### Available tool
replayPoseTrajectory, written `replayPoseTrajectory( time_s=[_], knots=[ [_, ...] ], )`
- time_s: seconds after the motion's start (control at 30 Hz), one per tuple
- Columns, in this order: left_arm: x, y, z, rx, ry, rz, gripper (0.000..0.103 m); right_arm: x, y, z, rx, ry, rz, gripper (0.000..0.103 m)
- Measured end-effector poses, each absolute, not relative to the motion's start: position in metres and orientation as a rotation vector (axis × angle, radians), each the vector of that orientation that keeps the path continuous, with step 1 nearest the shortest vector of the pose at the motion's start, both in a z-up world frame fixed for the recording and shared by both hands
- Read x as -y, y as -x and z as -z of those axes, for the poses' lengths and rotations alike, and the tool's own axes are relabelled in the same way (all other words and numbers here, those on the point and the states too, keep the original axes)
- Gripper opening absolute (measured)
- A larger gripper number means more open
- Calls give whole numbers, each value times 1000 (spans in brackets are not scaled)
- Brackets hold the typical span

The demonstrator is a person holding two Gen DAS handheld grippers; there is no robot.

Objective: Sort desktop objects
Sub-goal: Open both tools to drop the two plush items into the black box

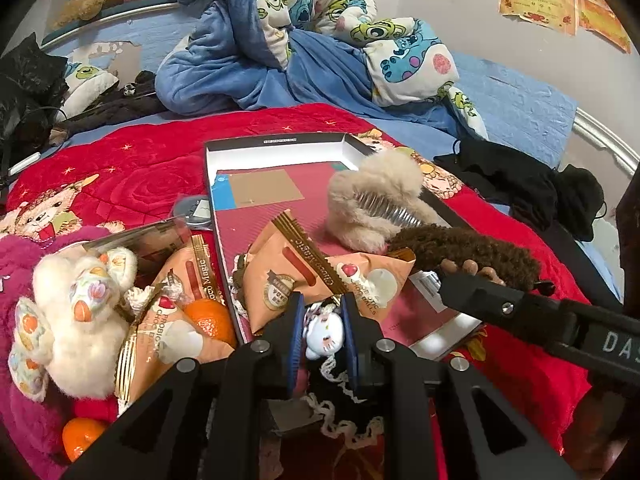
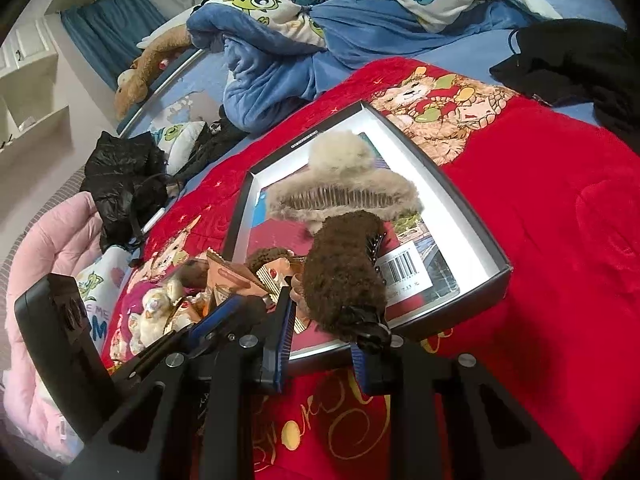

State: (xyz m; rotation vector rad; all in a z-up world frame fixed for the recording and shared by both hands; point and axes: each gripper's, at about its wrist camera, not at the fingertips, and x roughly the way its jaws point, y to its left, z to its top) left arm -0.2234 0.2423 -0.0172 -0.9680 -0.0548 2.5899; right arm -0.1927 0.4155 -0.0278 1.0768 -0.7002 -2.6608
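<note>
At the far left of the left wrist view, a white plush toy [image 1: 76, 320] with printed ears lies on a magenta fleece [image 1: 24, 264], with one orange [image 1: 80, 438] below it and another orange [image 1: 210, 318] just beside a peach snack packet [image 1: 176, 304]. Right of these, a shallow box lid [image 1: 280, 148] sits on the red quilt [image 1: 132, 168]. A second snack packet [image 1: 304, 272] lies across the lid's near edge, crowding the way in. Directly in front, the left gripper [image 1: 322, 312] is clenched on a small white cat-face charm [image 1: 324, 332] with crocheted trim trailing beneath it. Farther right, inside the lid, rests a beige furry hair claw [image 1: 372, 204] with its metal teeth showing. Next to it, the brown furry hair claw [image 1: 468, 248] hangs over the lid's right part, gripped by the right gripper [image 2: 320, 320], whose blue pads are closed around its lower end; in the right wrist view it blocks much of the lid's barcode label [image 2: 400, 270]. Black clothing [image 1: 520, 180] lies at the far right, on the blue sheet.
</note>
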Motion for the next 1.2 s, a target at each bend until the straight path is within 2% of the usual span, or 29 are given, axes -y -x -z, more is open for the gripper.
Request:
replayPoseTrajectory(
  time_s=[0.07, 0.23, 0.3, 0.33, 0.4, 0.43, 0.57, 0.6, 0.8, 0.97, 1.07, 1.2],
  knots=[
    [-242, 224, 17, 54, 975, -2598, 21, -416, 193, 27, 717, -1070, 2651, 25],
    [-244, 222, 15, 38, 956, -2589, 46, -415, 193, 25, 725, -1042, 2637, 32],
    [-245, 219, 12, 34, 933, -2580, 72, -416, 192, 22, 742, -1010, 2625, 51],
    [-246, 217, 11, 37, 917, -2573, 78, -416, 191, 22, 751, -1002, 2617, 55],
    [-248, 214, 8, 37, 889, -2540, 103, -417, 190, 21, 784, -990, 2601, 73],
    [-251, 211, 6, 26, 875, -2522, 103, -419, 190, 21, 805, -984, 2593, 77],
    [-259, 204, 3, -22, 860, -2525, 103, -427, 188, 20, 907, -936, 2549, 100],
    [-258, 204, 4, -12, 866, -2527, 103, -430, 187, 20, 943, -916, 2527, 103],
    [-242, 207, 0, 92, 868, -2552, 103, -444, 188, 24, 1137, -882, 2390, 103],
    [-239, 204, -3, 79, 847, -2578, 103, -447, 196, 34, 1263, -929, 2182, 103],
    [-239, 202, -5, 74, 834, -2585, 103, -443, 197, 32, 1251, -950, 2186, 103],
    [-235, 198, -9, 74, 822, -2599, 103, -432, 195, 22, 1114, -983, 2271, 103]
  ],
)
